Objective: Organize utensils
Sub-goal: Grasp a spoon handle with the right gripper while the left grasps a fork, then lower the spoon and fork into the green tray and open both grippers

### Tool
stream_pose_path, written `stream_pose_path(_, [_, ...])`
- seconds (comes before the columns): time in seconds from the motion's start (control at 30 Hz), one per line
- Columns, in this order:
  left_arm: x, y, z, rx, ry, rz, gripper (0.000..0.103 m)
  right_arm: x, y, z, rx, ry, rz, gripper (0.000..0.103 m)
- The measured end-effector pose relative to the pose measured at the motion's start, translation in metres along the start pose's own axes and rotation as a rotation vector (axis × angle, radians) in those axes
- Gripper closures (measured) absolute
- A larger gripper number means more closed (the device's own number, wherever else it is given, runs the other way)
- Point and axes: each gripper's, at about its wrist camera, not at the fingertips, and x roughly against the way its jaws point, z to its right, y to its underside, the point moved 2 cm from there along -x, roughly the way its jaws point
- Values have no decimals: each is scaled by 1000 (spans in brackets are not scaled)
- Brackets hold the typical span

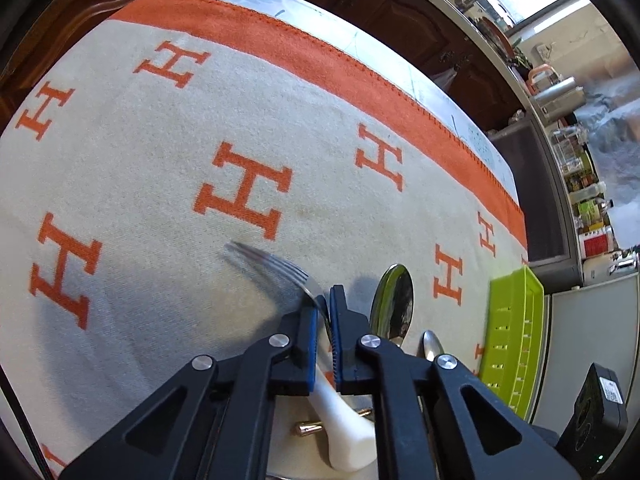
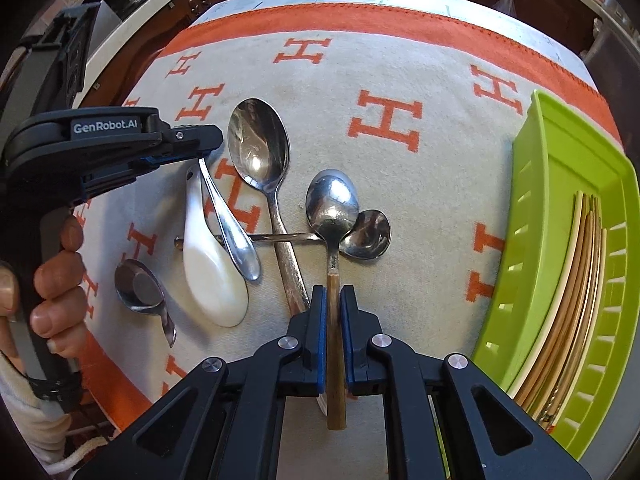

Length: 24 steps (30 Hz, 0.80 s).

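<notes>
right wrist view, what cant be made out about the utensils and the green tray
- Wooden-handled spoon: the right hand-held gripper covers part of its handle.
- Fork: its tines are hidden by the left hand-held gripper.
- Green tray: its near end is cut off by the frame edge and the gripper body, so the sticks can't be counted.

Cream blanket (image 2: 400, 184) with orange H letters and an orange border covers the table. Dark wood cabinets (image 1: 400, 20) run along 12 o'clock in the left view, with a cluttered counter of bottles (image 1: 588, 200) over at 3 o'clock.
</notes>
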Motion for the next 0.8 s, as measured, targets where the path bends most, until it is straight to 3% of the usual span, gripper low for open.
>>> stream_pose_path(0.43, [40, 9, 1, 14, 124, 49, 103, 25, 20, 25, -117, -140, 79, 97])
stream_pose_path(0.8, [100, 30, 24, -86, 195, 109, 103, 72, 38, 33, -169, -205, 172, 97])
